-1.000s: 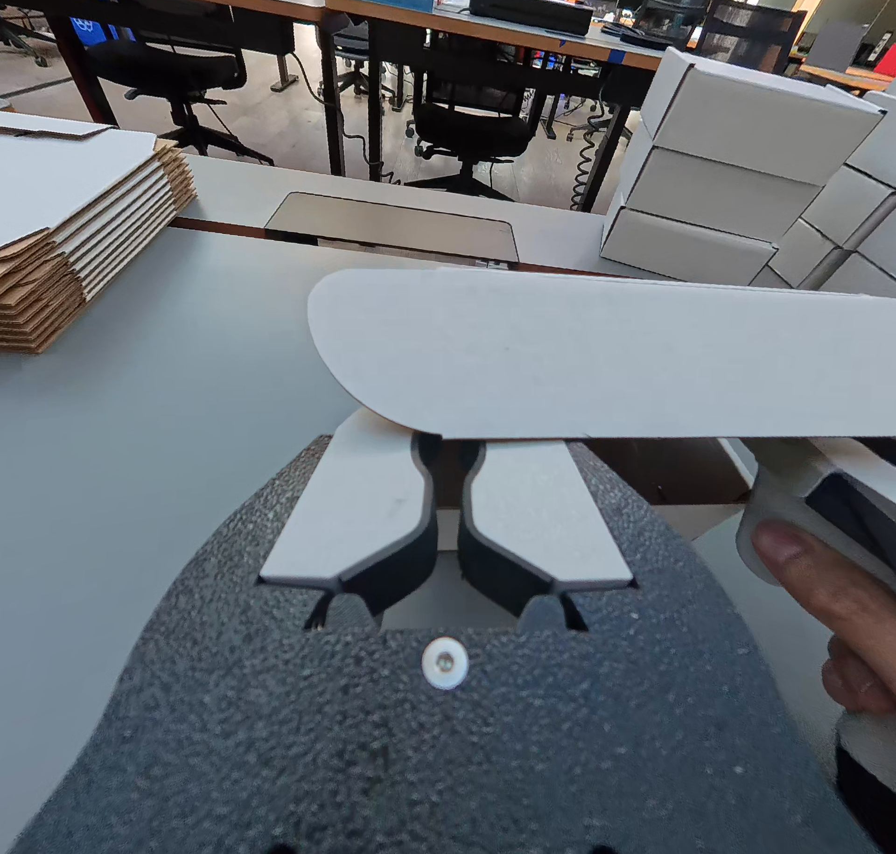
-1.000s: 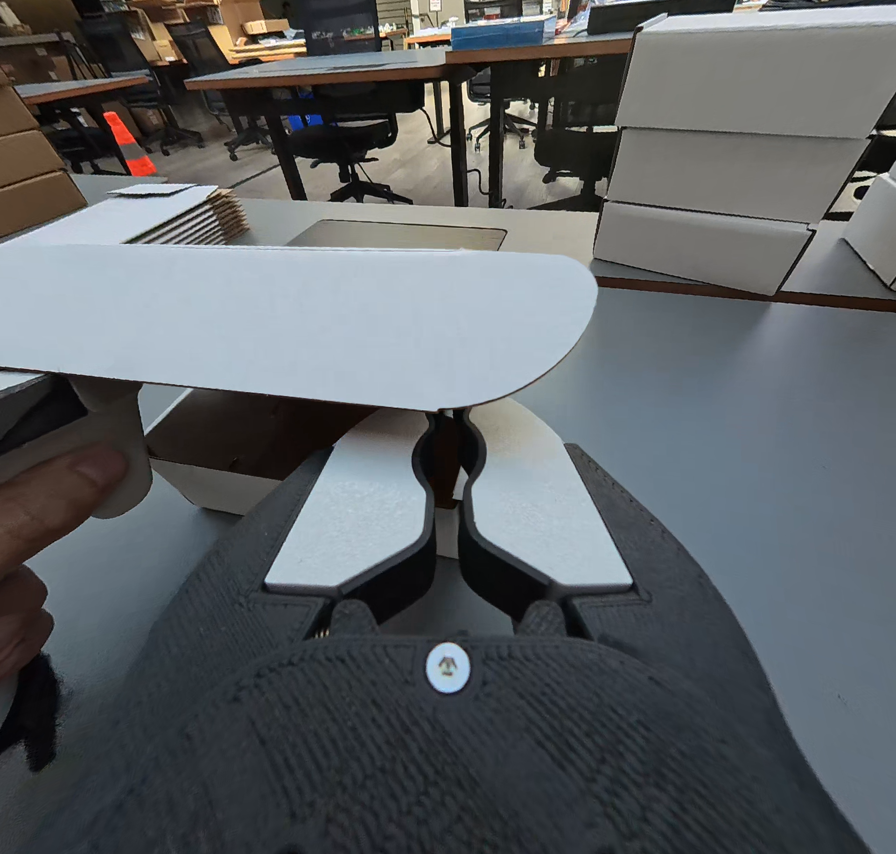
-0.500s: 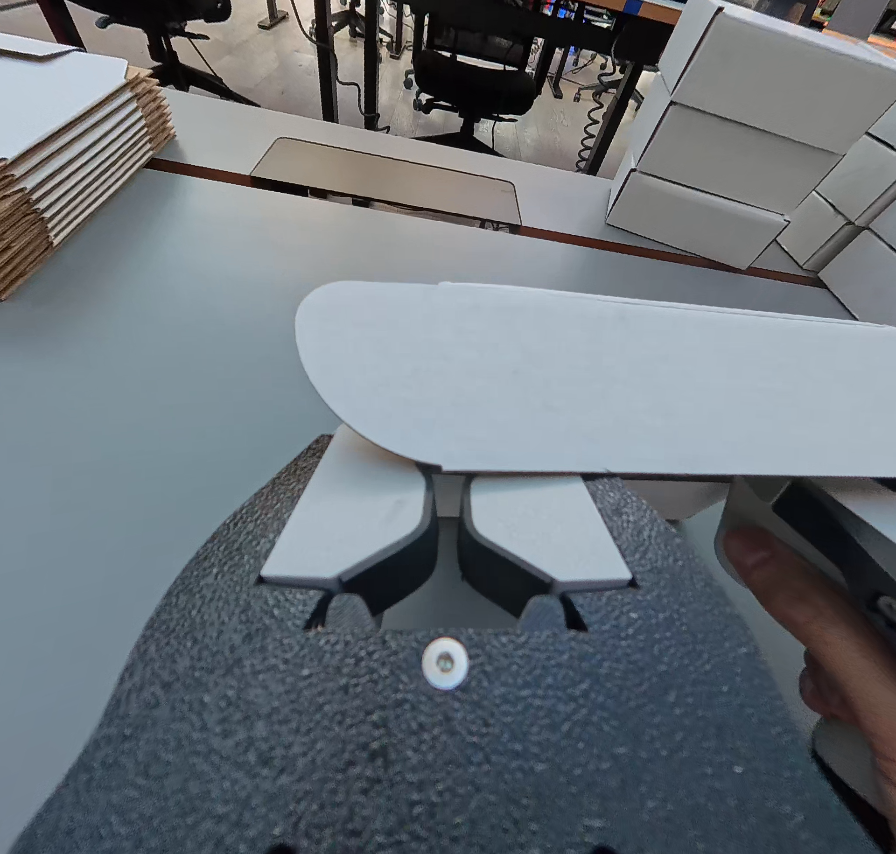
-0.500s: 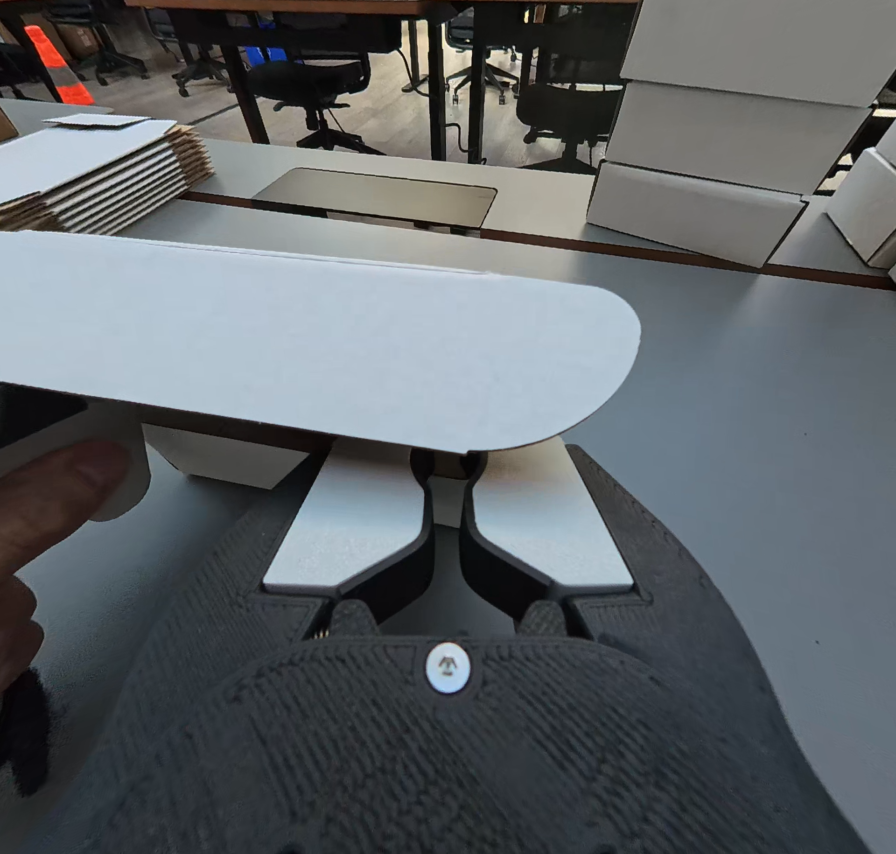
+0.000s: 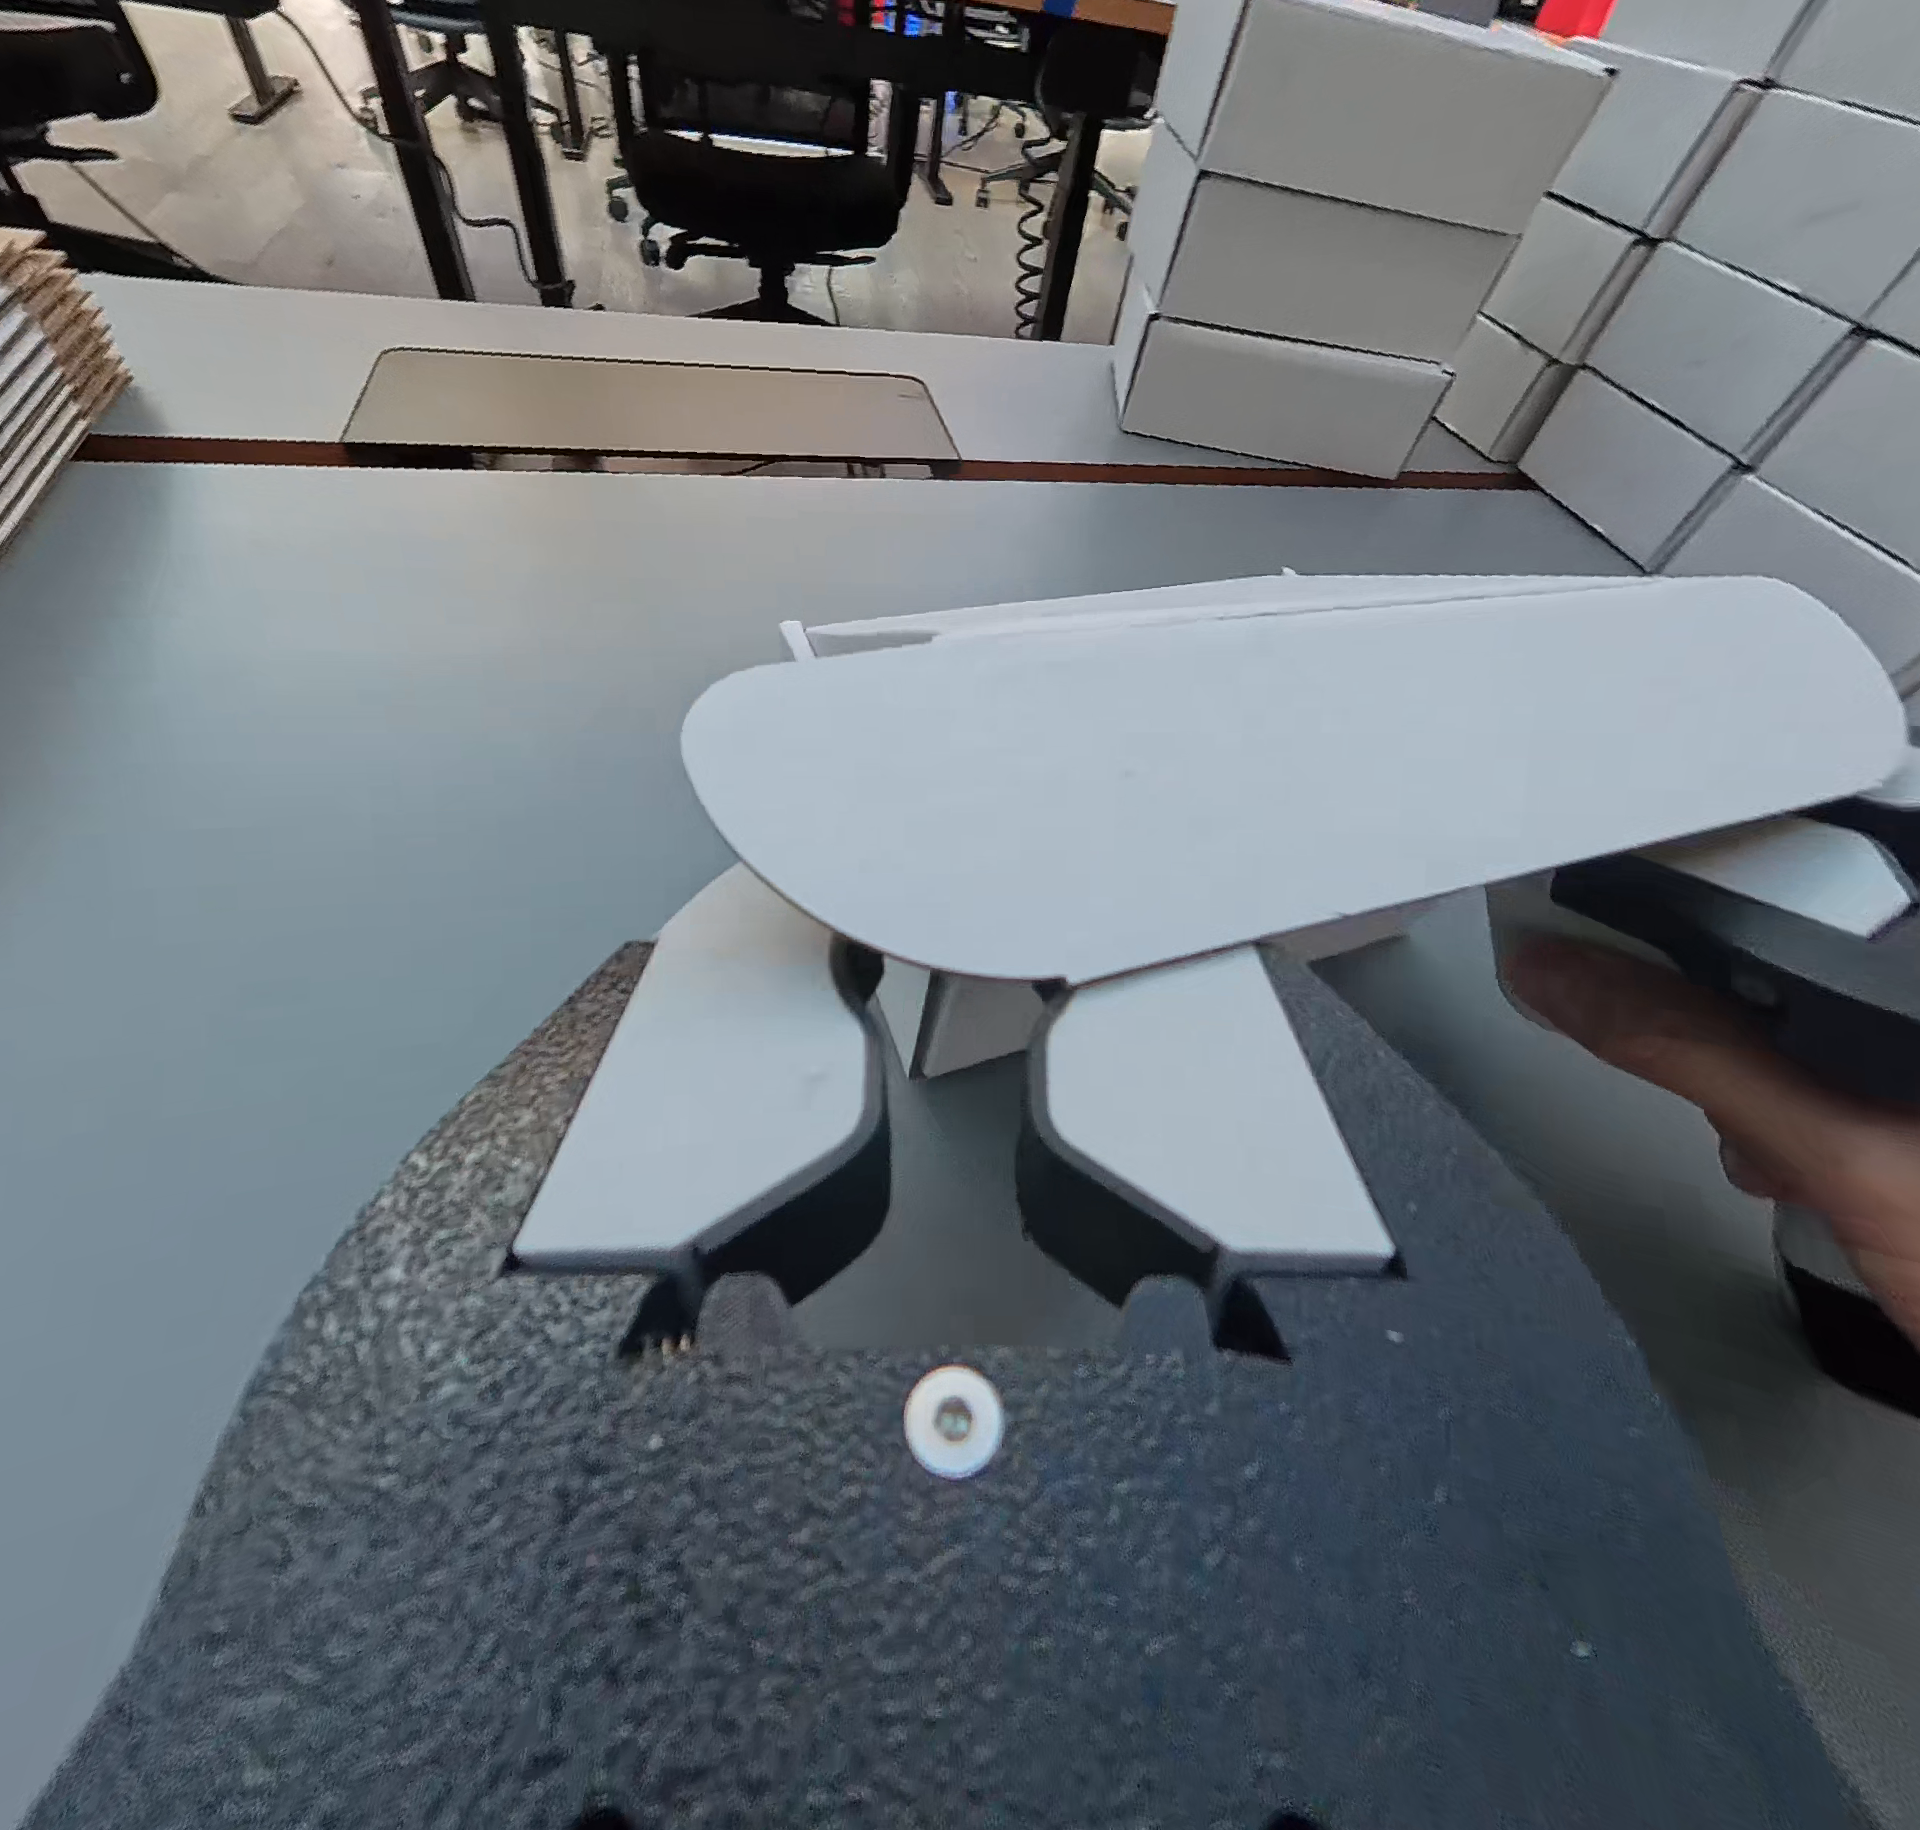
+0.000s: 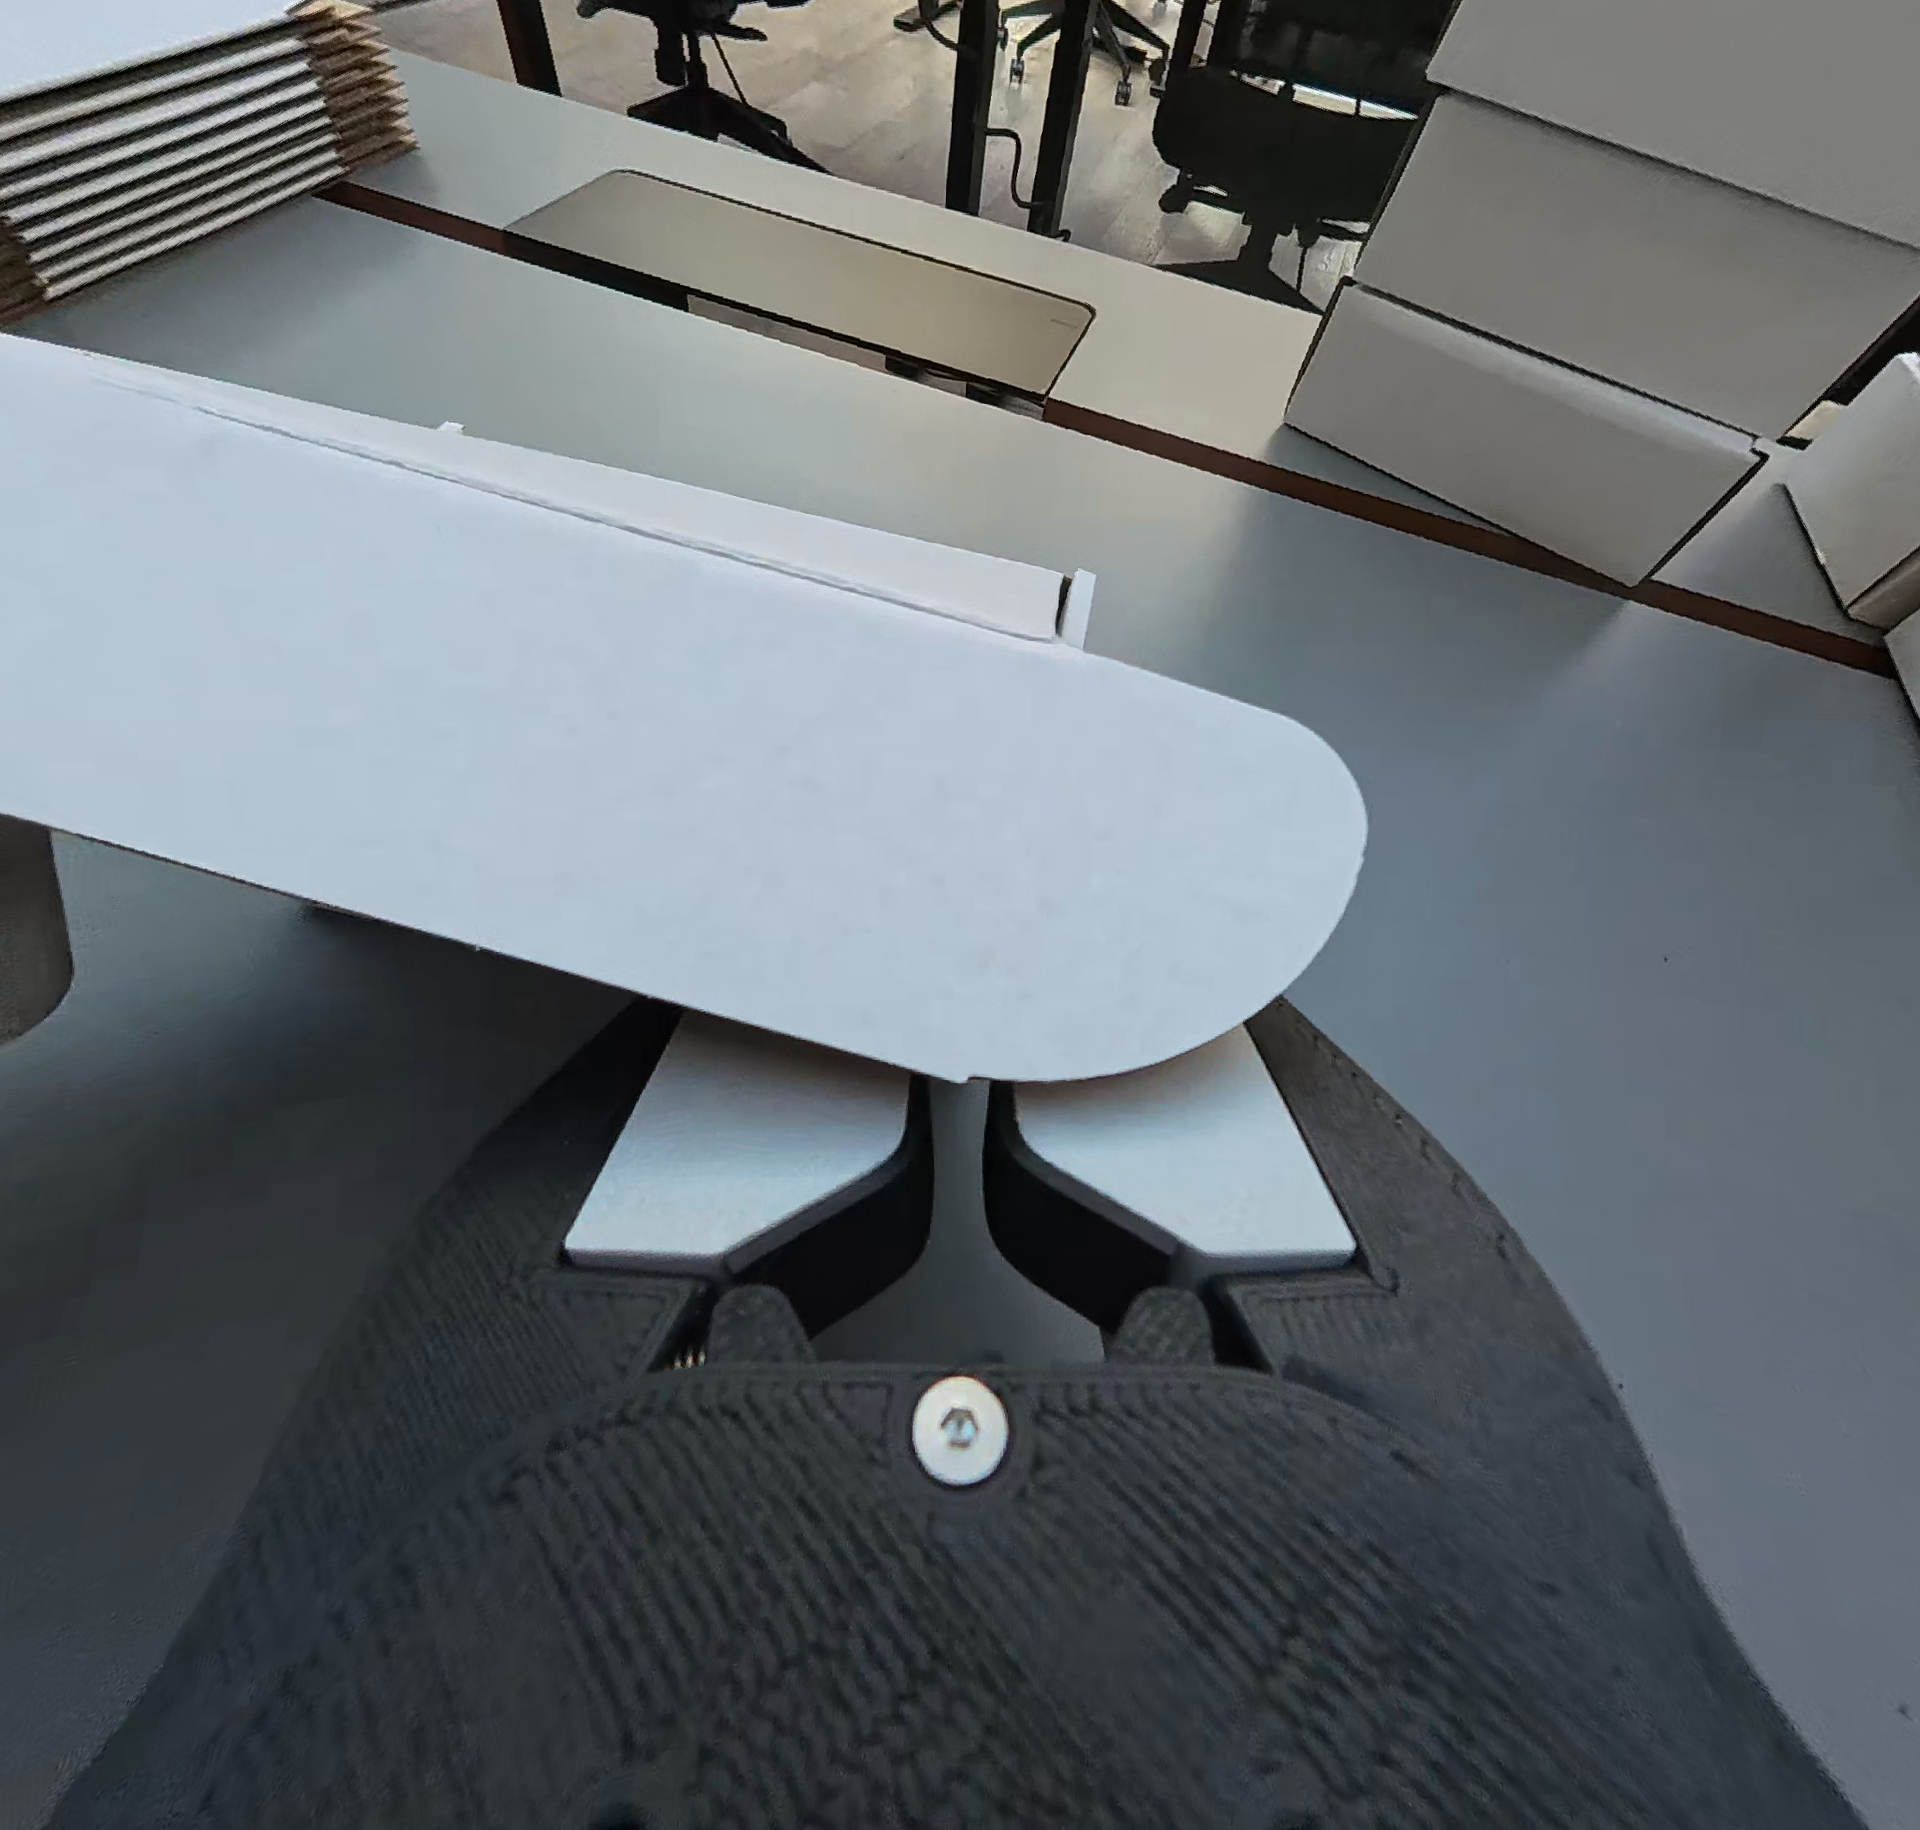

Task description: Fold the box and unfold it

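A white cardboard box with a long round-ended flap (image 5: 1247, 772) is held just above the grey table (image 5: 312, 741). The flap also shows in the right wrist view (image 6: 520, 689). My left gripper (image 5: 951, 959) is under the flap's left end. Its jaws stand a little apart around a white cardboard tab (image 5: 966, 1027), and its tips are hidden. My right gripper (image 6: 956, 1063) is under the flap's right end. Its jaws are nearly closed on a thin pale strip of the box, and its tips are hidden. It also shows in the left wrist view (image 5: 1766, 949), held by a hand (image 5: 1714, 1105).
A stack of flat cardboard blanks (image 6: 177, 149) lies at the far left of the table. Folded white boxes (image 5: 1351, 253) are piled at the far right, also in the right wrist view (image 6: 1662, 222). Desks and office chairs (image 5: 769, 180) stand beyond the table.
Both grippers have tipped downward and the flap has swung forward and lower, showing the box's top panel behind it. My left gripper's jaws have parted wider. The right gripper's jaws look unchanged.
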Available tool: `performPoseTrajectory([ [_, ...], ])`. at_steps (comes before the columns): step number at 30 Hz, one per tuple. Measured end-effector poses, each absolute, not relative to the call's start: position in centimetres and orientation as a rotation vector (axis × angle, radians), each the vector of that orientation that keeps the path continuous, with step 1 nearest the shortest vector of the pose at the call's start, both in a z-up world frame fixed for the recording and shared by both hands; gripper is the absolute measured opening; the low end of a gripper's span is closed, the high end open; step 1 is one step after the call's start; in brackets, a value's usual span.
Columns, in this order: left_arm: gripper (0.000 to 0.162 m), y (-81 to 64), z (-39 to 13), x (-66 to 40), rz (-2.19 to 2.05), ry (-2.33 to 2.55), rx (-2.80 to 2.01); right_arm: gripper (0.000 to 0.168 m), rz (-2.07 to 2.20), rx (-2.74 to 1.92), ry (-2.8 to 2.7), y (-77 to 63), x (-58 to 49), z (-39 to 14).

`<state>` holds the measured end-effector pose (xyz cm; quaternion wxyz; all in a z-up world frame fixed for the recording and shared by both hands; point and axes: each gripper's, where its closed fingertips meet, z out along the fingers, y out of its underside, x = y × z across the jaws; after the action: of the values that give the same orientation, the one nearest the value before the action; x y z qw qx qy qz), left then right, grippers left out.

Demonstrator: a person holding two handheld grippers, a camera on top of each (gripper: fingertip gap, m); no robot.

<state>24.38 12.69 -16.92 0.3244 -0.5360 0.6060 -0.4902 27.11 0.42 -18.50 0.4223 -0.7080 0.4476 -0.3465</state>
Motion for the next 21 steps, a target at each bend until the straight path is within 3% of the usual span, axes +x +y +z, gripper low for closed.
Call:
performPoseTrajectory([
  [3, 0.040, 13.6, -16.7, 22.7, -1.316, 1.697, -1.285, 0.004, -0.864, -1.784, 1.100, 0.4, 27.1, -18.5],
  [6, 0.040, 14.2, -16.0, 20.2, -1.424, 1.863, -1.102, 0.004, -0.864, -1.795, 1.079, 0.4, 27.0, -18.5],
  [8, 0.034, 15.0, -15.1, 18.6, -1.525, 1.971, -1.016, 0.004, -0.855, -1.795, 1.074, 0.4, 27.0, -18.5],
  [11, 0.000, 16.2, -11.0, 17.8, -1.829, 1.914, -0.981, 0.004, -0.848, -1.795, 1.068, 0.4, 27.0, -18.5],
  [16, 0.000, 16.6, -6.8, 21.3, -2.150, 1.895, -1.157, 0.004, -0.840, -1.808, 1.036, 0.7, 26.8, -18.4],
  [21, 0.000, 14.3, -9.4, 24.7, -2.104, 2.333, -1.355, 0.004, -0.817, -1.818, 1.002, 1.0, 26.4, -18.4],
])
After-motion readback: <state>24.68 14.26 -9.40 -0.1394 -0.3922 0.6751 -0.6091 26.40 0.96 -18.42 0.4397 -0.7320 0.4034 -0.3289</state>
